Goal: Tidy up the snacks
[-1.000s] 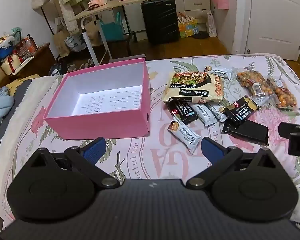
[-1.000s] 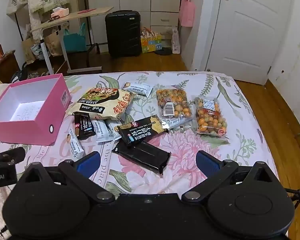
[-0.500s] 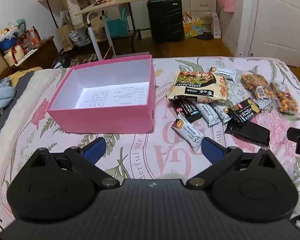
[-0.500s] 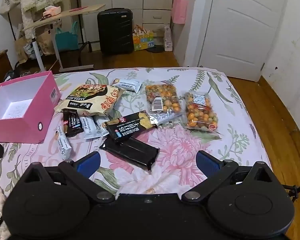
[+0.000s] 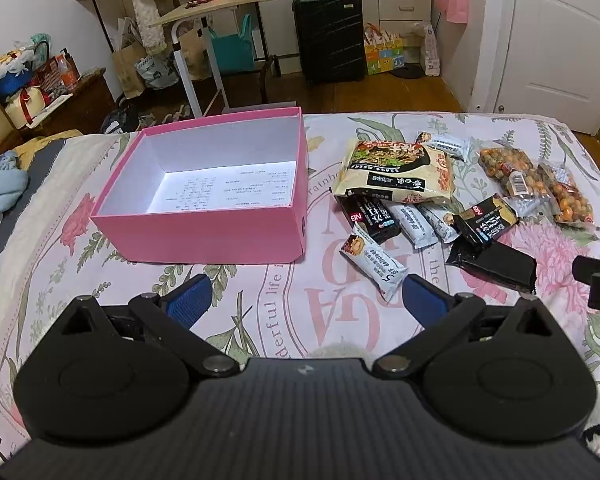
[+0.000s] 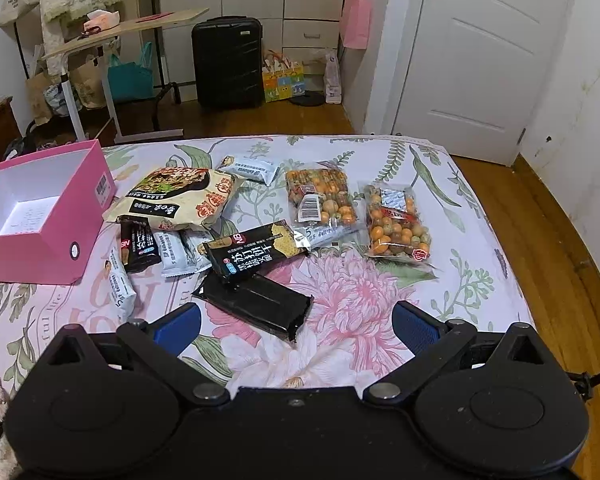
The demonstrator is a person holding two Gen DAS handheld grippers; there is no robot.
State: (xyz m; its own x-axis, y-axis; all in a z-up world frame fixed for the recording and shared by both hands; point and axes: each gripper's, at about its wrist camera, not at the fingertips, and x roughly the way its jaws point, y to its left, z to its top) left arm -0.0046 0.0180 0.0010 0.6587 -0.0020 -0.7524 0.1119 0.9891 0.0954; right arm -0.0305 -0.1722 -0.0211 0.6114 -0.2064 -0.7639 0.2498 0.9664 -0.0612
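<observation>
Right wrist view: right gripper [image 6: 296, 320] wide open, empty; left gripper [image 5: 304, 294] too. Slippery black packet [image 6: 254, 305] near bed's front edge could slide away.

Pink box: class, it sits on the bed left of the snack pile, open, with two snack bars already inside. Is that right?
Not quite. The pink box sits left of the snacks, open, but the left wrist view shows no snacks inside, only a printed sheet on its floor. Every packet lies on the bed.
</observation>
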